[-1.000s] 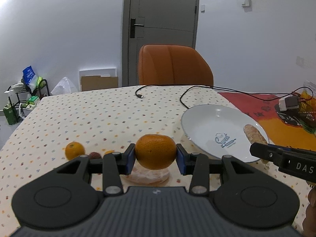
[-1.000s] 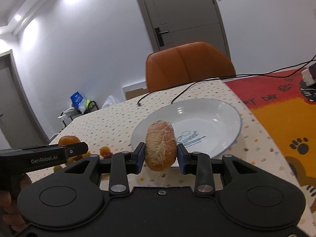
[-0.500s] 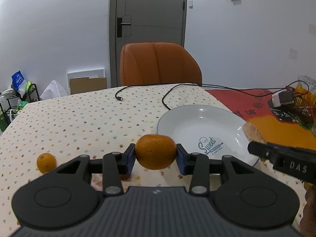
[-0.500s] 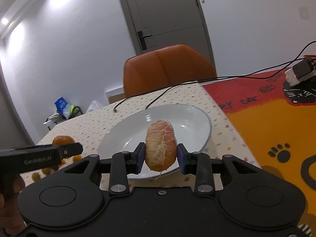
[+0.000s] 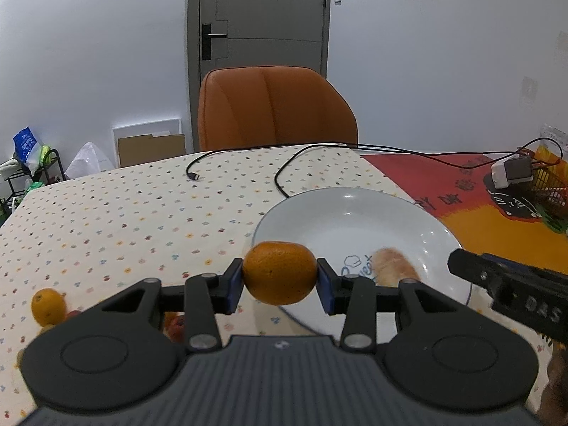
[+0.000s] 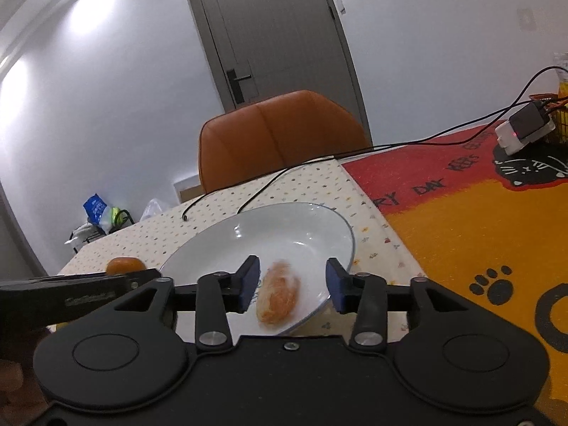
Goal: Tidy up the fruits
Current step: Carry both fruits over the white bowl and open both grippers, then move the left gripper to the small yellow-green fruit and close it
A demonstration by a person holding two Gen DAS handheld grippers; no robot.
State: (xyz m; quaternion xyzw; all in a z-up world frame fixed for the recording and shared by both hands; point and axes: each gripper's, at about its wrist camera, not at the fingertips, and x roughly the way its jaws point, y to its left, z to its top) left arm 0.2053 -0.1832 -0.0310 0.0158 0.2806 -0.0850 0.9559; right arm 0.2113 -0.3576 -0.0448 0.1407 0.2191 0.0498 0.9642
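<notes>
Holding orange (image 5: pixel 279 272) clenched in left gripper (image 5: pixel 280 277), plate (image 5: pixel 355 209) just far-right; right gripper (image 6: pixel 291 280) released (peeled fruit (image 6: pixel 278 296) dropped).

peeled fruit (image 6: pixel 278 297) on plate (image 6: pixel 319 227) motion-blurred, small fruits (image 5: pixel 175 326) near left hidden behind left gripper (image 5: pixel 280 278), basket (image 5: pixel 552 191) cut off far right

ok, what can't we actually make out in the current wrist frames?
- Peeled fruit: motion-blurred in both views, so whether it has settled on the plate or is mid-drop is unclear.
- Plate print: left wrist view, half hidden by the left gripper finger.
- Small fruits by the loose orange: blurred, mostly behind the gripper body.
- Right gripper label in left view: cut off by the frame edge.
</notes>
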